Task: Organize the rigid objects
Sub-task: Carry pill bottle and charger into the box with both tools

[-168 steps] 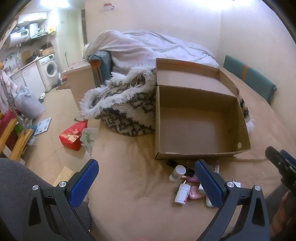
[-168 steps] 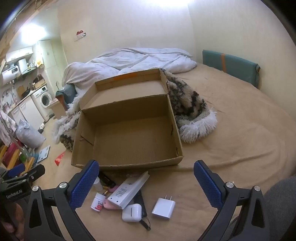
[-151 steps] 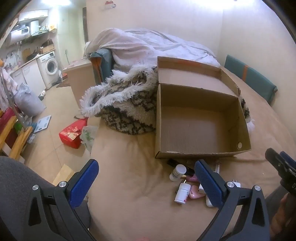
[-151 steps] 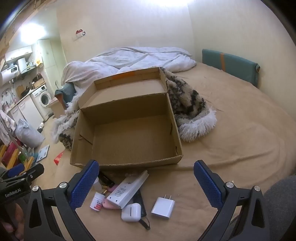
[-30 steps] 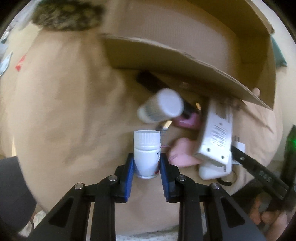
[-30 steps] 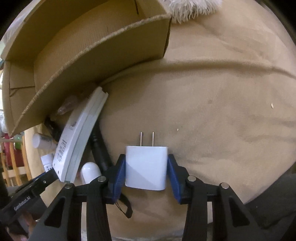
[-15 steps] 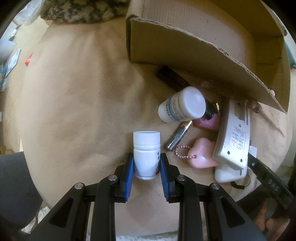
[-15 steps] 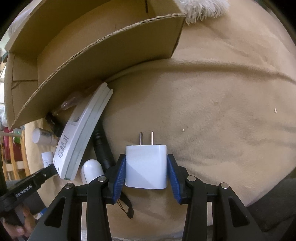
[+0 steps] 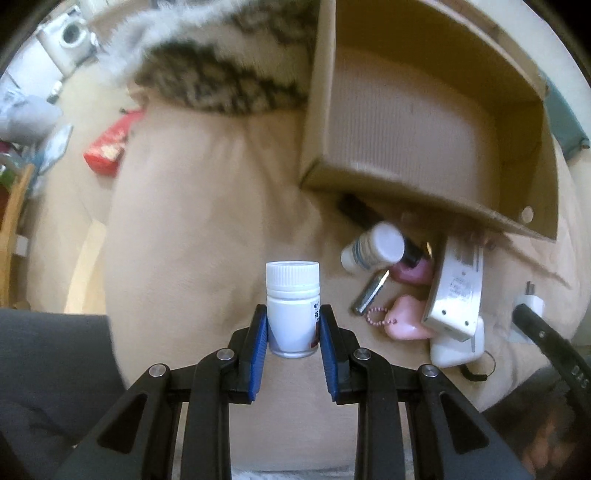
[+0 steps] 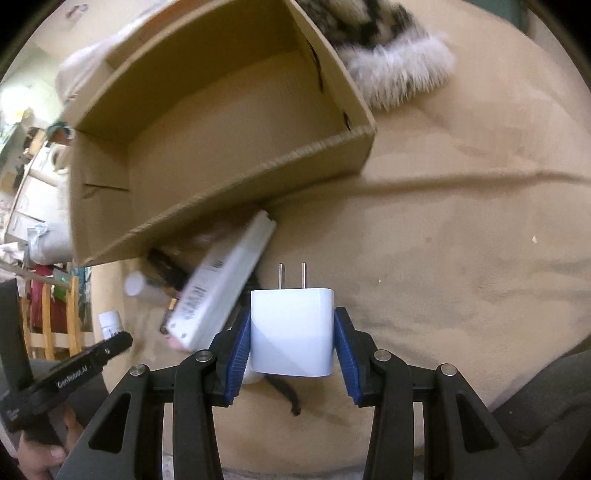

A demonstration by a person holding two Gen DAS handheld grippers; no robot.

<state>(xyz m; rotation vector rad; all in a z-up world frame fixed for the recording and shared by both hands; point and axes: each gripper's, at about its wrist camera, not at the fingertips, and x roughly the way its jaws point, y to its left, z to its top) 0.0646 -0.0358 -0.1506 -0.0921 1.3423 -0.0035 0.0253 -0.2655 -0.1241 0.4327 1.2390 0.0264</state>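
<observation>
My left gripper (image 9: 293, 326) is clamped on the white pill bottle (image 9: 293, 308), upright, off the near-left corner of the cardboard box (image 9: 417, 125). My right gripper (image 10: 291, 334) grips the white charger (image 10: 291, 332), prongs toward the box, near its front wall.

A furry blanket (image 9: 221, 79) is lying bunched on the tan bed (image 9: 192, 229). A washing machine (image 9: 72, 35) is standing beyond, and a red packet (image 9: 107, 146) is lying on the floor.

Each wrist camera sits behind its own gripper, looking forward and down along the fingers at close range. Both views share the cardboard box (image 9: 424, 122) (image 10: 221, 122) ahead and the white remote (image 9: 456, 291) (image 10: 221, 284) before it.
</observation>
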